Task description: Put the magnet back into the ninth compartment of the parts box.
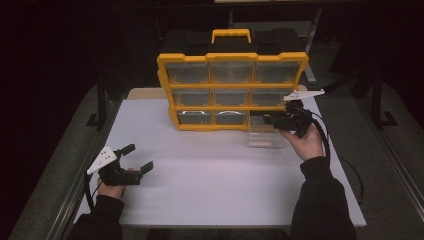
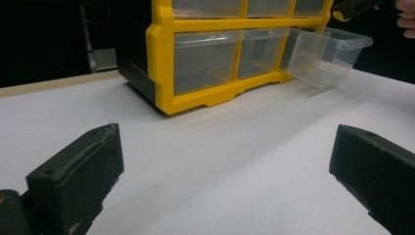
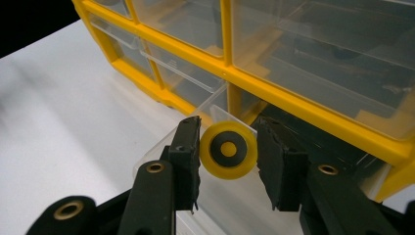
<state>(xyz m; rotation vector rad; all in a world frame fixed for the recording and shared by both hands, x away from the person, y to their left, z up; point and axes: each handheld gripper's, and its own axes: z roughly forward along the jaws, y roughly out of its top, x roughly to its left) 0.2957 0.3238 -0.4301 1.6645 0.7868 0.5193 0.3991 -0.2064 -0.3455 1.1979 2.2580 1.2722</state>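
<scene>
The yellow organizer stands at the far side of the table, with its bottom right clear drawer pulled out, and the small yellow wheel is just above this drawer. The wheel looks light, stiff and a little slippery, so I think holding it across its rim is best. The right gripper is clenched on the wheel, and the left gripper rests with jaws wide apart, holding nothing.

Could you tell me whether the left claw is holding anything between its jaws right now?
No, the left claw stands wide open over the bare white table, with nothing between its jaws.
</scene>
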